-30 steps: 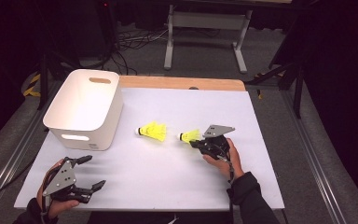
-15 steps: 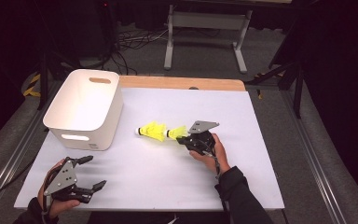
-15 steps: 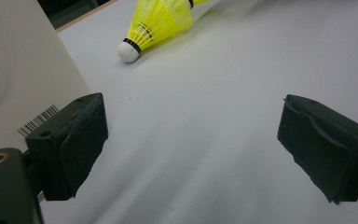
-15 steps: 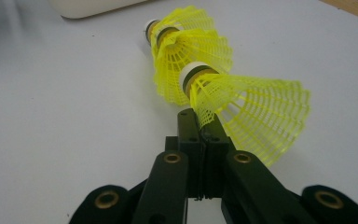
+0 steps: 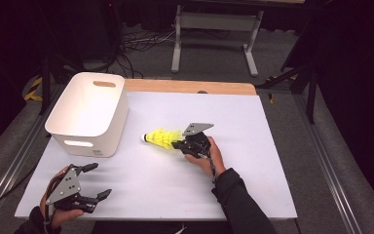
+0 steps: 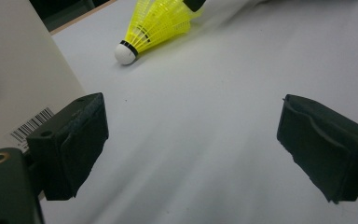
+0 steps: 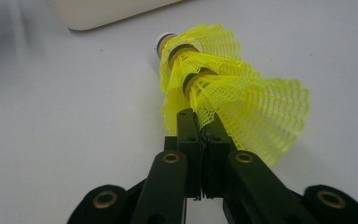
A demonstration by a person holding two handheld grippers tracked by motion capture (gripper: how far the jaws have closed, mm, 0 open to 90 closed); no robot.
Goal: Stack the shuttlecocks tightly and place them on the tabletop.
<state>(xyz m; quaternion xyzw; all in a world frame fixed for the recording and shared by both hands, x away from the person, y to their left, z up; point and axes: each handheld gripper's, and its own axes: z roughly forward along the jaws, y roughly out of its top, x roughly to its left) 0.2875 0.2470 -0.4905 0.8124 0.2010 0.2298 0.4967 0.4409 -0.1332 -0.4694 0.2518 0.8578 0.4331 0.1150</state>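
Observation:
A stack of nested yellow shuttlecocks [image 5: 161, 138] lies mid-table, white cork pointing left toward the bin. My right gripper [image 5: 179, 145] is shut on the mesh skirt of the rearmost one. In the right gripper view, the closed jaws [image 7: 200, 123] pinch the skirt edge of the shuttlecocks [image 7: 233, 93], and black bands of the nested ones run up to the cork. My left gripper [image 5: 101, 179] rests open at the front left corner, nothing between its jaws. The left gripper view has that gripper [image 6: 191, 149] facing the shuttlecocks [image 6: 156, 23] across bare table.
A white plastic bin [image 5: 112, 131] with handle slots stands at the back left, close to the cork tip; its wall fills the left of the left gripper view [image 6: 18, 84]. A wooden strip [image 5: 190, 87] edges the table's far side.
My right gripper has carried its shuttlecock left across the table and its nose is now inside the skirt of the one that lay there. The left gripper has stayed put.

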